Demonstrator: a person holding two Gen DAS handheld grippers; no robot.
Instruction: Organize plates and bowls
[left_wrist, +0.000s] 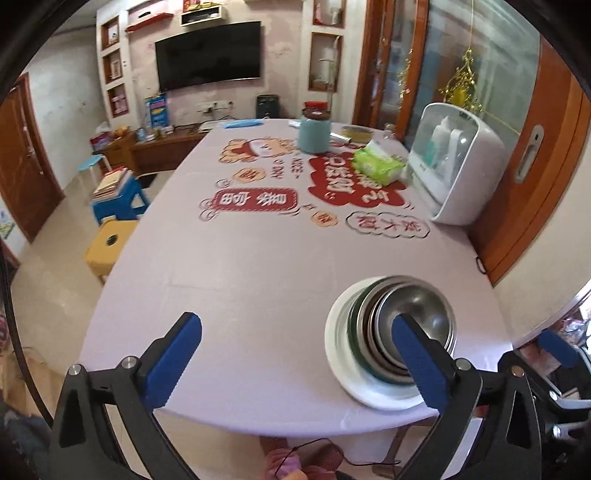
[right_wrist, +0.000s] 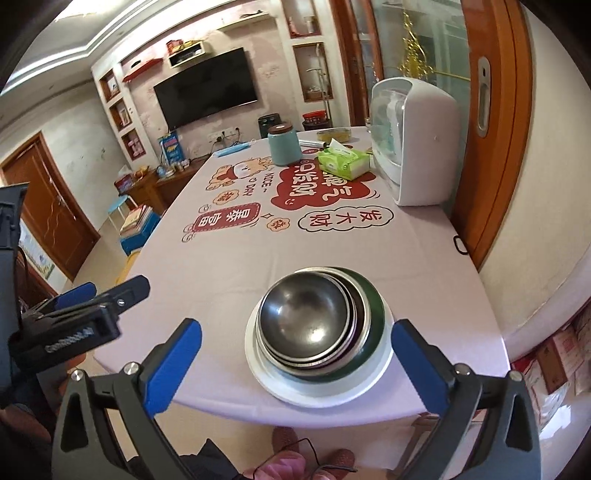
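Bowls (right_wrist: 314, 325), steel and nested one inside another, sit on a white plate (right_wrist: 376, 373) in the lower centre of the right wrist view, near the front edge of a table (right_wrist: 258, 266) under a pale printed cloth; in the left wrist view the same stack lies at lower right. Left gripper (left_wrist: 295, 354) stands with its blue fingers (left_wrist: 173, 354) spread wide and nothing between them, off to the stack's left. Right gripper (right_wrist: 295, 362) is likewise fully spread, its fingers (right_wrist: 417, 365) flanking the plate without touching it.
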